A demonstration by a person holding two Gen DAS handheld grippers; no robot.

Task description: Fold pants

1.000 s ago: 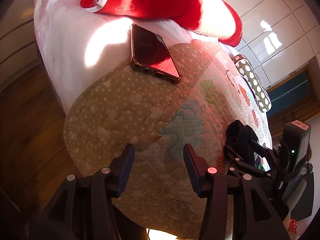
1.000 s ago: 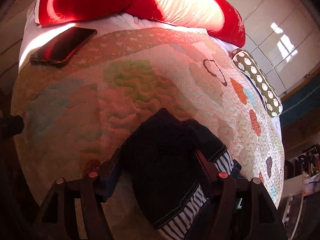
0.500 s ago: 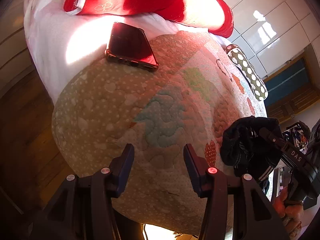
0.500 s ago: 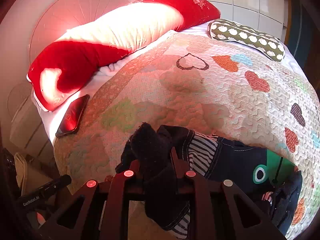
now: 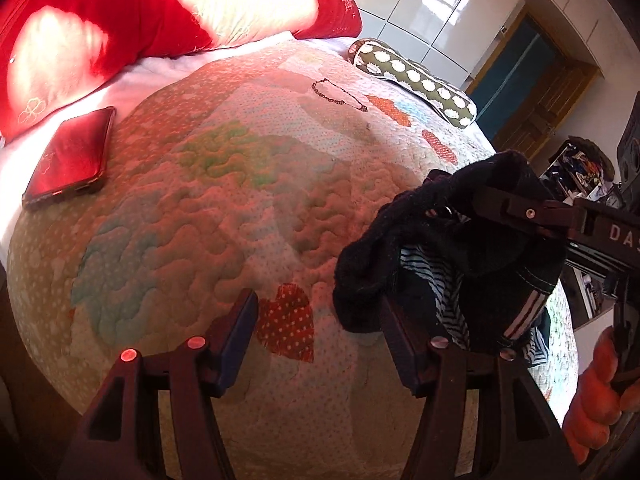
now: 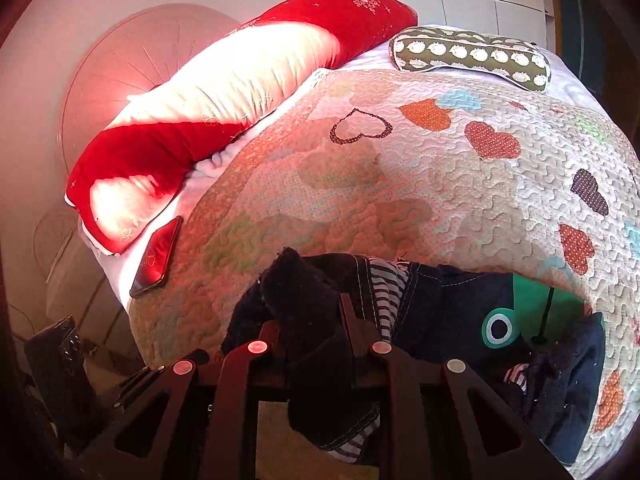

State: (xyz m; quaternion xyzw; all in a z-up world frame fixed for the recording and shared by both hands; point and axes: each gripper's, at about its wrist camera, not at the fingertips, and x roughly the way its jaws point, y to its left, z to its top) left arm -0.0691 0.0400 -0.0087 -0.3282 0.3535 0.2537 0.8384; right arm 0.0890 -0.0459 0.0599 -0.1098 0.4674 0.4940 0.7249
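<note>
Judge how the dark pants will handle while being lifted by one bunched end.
Probably floppy: the pants sag around the right hand-held gripper and trail onto the quilt. Likely light, since one pinch lifts that end. The thick fuzzy fabric probably resists slipping.

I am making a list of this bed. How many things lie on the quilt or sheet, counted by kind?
Pants: 1, held at one end by the right hand-held gripper
Pillows: 2, one red, one green with spots
Phone: 1
Total: 4
</note>
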